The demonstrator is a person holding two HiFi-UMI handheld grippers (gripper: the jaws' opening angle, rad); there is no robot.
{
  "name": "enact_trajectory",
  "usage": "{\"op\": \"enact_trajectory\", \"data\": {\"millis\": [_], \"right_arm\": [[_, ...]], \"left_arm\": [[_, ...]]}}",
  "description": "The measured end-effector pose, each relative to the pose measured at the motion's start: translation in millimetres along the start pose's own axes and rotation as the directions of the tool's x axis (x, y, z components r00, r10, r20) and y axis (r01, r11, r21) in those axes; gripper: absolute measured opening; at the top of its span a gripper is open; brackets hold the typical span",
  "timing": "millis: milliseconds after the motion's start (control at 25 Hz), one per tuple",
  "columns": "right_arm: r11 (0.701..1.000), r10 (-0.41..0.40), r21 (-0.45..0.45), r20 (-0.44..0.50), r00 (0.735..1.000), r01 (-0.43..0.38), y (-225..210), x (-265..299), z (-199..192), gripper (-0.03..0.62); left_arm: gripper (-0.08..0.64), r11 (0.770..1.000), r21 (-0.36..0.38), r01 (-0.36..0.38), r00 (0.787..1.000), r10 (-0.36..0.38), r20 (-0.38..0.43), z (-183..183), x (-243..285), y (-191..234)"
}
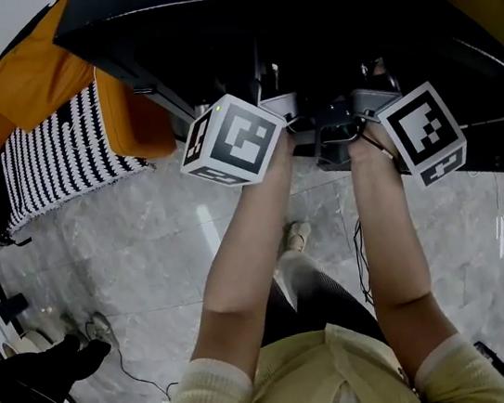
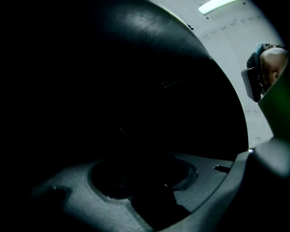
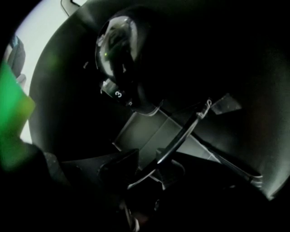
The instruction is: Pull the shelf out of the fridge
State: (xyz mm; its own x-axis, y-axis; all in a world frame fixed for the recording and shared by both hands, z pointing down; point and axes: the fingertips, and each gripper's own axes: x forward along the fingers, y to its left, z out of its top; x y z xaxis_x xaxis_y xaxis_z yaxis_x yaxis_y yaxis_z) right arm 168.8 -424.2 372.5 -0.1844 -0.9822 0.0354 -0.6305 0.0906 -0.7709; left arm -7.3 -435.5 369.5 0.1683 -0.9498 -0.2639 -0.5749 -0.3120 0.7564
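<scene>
**Operator:** Where is the shelf right now?

**Coach:** Inside the black fridge [image 1: 204, 6] in front of you. In the right gripper view the glass shelf [image 3: 152, 131] lies slanted across the dark cavity. Its front rim [image 3: 183, 133] runs straight through your right gripper [image 3: 147, 159].

**Operator:** Do I have hold of it?

**Coach:** Your right fingers [image 3: 115, 165] are drawn in to a narrow gap, one on each side of that rim, and they look to be pinching it. Your left gripper [image 1: 277, 107] reaches into the fridge beside the right one. Its own view is nearly black, so I cannot tell how its fingers stand or whether they hold anything.

**Operator:** How should I pull?

**Coach:** I'd draw both arms straight back toward your body, level with the plane of the glass. Don't lift or twist, because a glass plate held by one edge may jam or slip. If it binds, ease off and square it up before you pull harder.
</scene>
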Motion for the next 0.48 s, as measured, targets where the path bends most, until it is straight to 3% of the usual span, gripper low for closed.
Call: {"op": "enact_trajectory", "data": {"millis": [480], "right_arm": [[1.0, -0.02, 0.006, -0.007, 1.0, 0.02, -1.3, -2.0, -1.2, 0.126]], "left_arm": [[0.158, 1.0, -0.009, -0.026, 0.999, 0.026, -0.021, -0.1, -2.0, -2.9]]}}
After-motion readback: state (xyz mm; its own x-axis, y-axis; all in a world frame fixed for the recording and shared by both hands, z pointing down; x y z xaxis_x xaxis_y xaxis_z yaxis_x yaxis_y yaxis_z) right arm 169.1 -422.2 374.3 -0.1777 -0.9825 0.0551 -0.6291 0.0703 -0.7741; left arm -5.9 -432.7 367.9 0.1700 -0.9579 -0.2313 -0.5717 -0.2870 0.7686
